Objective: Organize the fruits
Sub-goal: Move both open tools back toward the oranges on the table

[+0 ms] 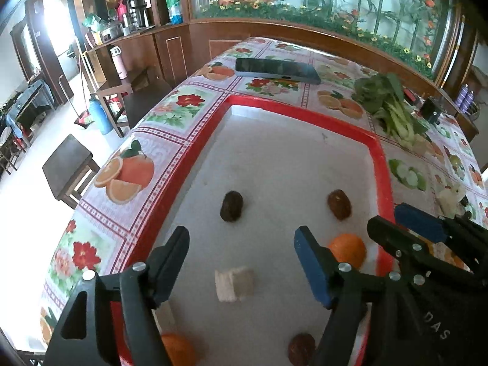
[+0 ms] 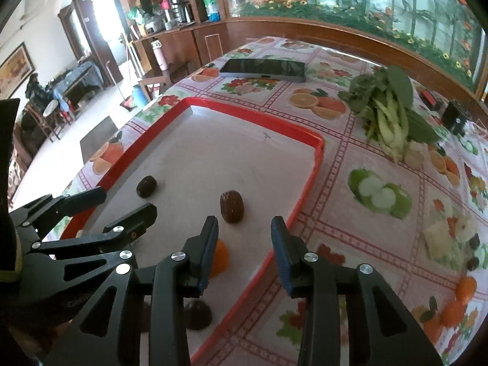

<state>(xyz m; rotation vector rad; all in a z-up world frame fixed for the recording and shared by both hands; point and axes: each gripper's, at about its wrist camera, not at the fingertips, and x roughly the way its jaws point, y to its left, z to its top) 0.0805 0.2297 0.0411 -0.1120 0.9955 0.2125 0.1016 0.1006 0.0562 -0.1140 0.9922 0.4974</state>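
Note:
A red-rimmed tray (image 1: 382, 164) with a white floor holds three dark dates (image 1: 231, 206) (image 1: 339, 203) (image 1: 302, 347), two small oranges (image 1: 347, 250) (image 1: 178, 349) and a pale cube (image 1: 235, 283). My left gripper (image 1: 241, 262) is open and empty above the tray's near half, over the cube. My right gripper (image 2: 244, 247) is open and empty over the tray's right rim (image 2: 308, 189); it also shows in the left wrist view (image 1: 405, 222). An orange (image 2: 219, 257) sits by its left finger, a date (image 2: 232, 206) just ahead.
A phone (image 1: 276, 70) lies beyond the tray. Leafy greens (image 2: 387, 113) lie to the right on the fruit-print tablecloth (image 2: 366, 244). Small pale pieces (image 2: 448, 235) and a small orange (image 2: 466, 288) sit at the right. The table's left edge drops to stools.

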